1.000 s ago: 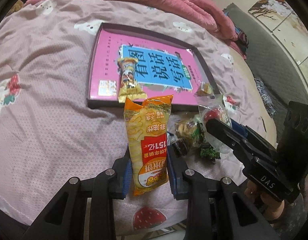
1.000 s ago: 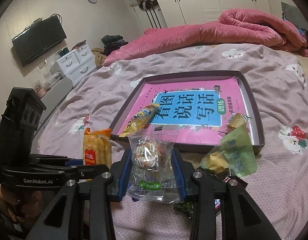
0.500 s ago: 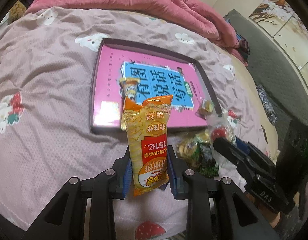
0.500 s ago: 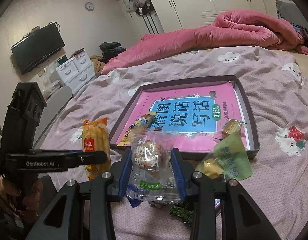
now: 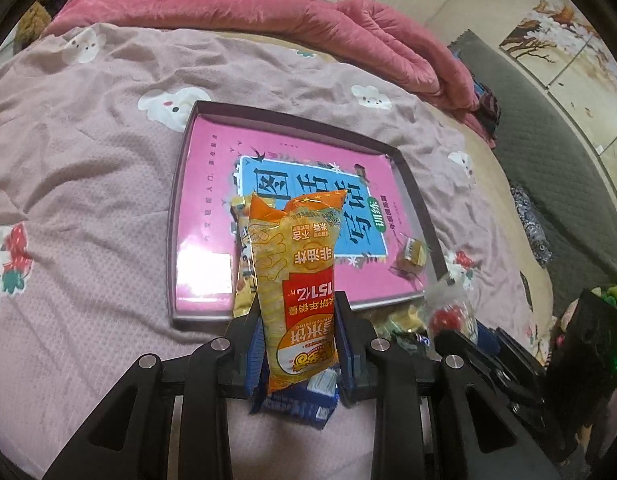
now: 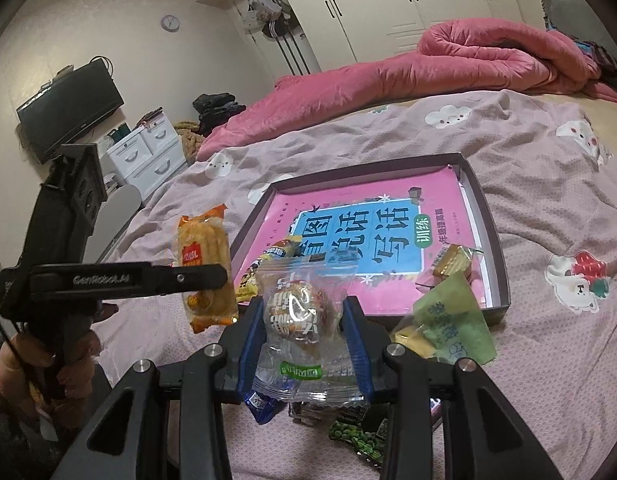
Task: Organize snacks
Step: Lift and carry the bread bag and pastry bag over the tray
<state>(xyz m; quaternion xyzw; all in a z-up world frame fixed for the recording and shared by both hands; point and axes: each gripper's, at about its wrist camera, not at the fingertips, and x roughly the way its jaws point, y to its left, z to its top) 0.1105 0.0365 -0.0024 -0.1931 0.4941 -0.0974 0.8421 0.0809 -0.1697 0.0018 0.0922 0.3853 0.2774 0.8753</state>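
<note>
- Left wrist view: the left gripper point(image 5: 300, 344) has its blue-padded fingers point(image 5: 344, 336) pinching the lower part of a long orange-and-yellow rice cracker packet point(image 5: 300, 280), which stands upright between them, raised above the near edge of the tray.
- A shallow dark-rimmed rectangular tray point(image 5: 180, 216) lies on the bed's pink cartoon-print sheet point(image 5: 88, 200); a pink and blue book cover point(image 5: 212, 208) fills its floor.
- Inside the tray, a yellow snack bar wrapper point(image 5: 241, 280) lies partly hidden behind the held packet, and a small gold-wrapped candy point(image 5: 412, 254) sits near the tray's right corner.
- Right wrist view: the right gripper point(image 6: 304, 344) has its fingers point(image 6: 354, 344) clamped on a clear plastic packet holding a round brown pastry point(image 6: 296, 312), lifted just short of the tray's near rim.
- A pale green packet point(image 6: 452, 320) lies on the sheet just right of it, touching the tray's front wall; a dark green pea packet point(image 6: 356, 436) and a blue wrapper point(image 6: 260, 402) lie beneath the fingers.
- A person's hand point(image 6: 32, 364) holds the left gripper's handle at the left edge.
- A rumpled pink quilt point(image 6: 468, 56) lies at the far side of the bed.
</note>
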